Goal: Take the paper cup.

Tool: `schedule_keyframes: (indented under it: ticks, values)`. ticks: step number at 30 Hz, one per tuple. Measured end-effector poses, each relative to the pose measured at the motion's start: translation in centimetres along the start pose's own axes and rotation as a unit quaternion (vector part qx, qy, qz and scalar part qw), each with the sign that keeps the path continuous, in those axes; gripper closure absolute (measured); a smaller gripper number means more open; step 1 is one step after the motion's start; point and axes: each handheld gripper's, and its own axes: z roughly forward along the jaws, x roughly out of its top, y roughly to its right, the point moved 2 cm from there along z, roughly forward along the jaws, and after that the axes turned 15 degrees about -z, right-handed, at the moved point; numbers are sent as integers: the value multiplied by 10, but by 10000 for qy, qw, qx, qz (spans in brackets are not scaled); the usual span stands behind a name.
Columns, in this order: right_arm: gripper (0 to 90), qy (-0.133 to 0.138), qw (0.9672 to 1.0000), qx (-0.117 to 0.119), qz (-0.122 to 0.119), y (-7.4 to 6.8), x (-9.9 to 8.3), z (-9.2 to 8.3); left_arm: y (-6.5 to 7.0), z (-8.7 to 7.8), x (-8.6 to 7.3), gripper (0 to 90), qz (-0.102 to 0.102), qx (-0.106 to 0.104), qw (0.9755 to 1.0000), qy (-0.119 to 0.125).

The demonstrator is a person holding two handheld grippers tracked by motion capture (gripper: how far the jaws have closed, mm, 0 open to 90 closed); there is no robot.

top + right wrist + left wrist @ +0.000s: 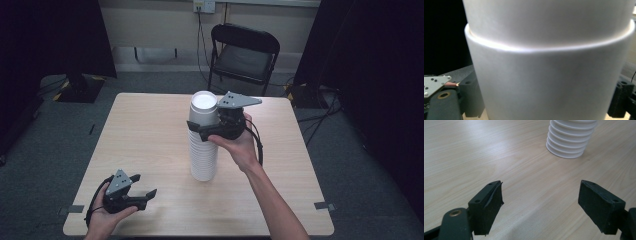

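Right claw [207, 131] sat high against the stack of white cups [203, 150], its jaws set to either side of the top cup [204, 111]. In the right gripper view the cup wall [549, 82] rose directly ahead of that claw, with a black jaw showing at each lower corner just beside it; whether the pads were actually pressing the cup could not be told, so the grip was uncertain. One rim line ran across the wall above the jaws, marking where the top cup nested into the one beneath it.

Left claw [145, 189] lay low over the desk [150, 130], well apart from the stack and nearer the person than it. Its jaws stood wide with nothing between them, bare wood [539, 202] showing in the gap, and the ribbed foot of the stack [569, 145] stood ahead of it and off to one side.

Judging from this, the work of taking a cup off the stack was at its start. The reach to the top cup looked done; the stack stood whole and upright, no loose cup lay on the desk, and the lift, the separation and the setting down were all left. The left claw probably had yet to steady the lower cups.
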Motion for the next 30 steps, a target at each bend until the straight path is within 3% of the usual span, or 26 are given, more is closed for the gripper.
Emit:
schedule_keyframes:
  ticks: [11,30]
  values:
    - [130,-18,10000,-21,-41,0,1,-1,0,0,0,194,-56,-9,10000,-12]
    - [132,235,9996,-145,-16,3,16,-8,1,1,-1,195,-49,-6,10000,-27]
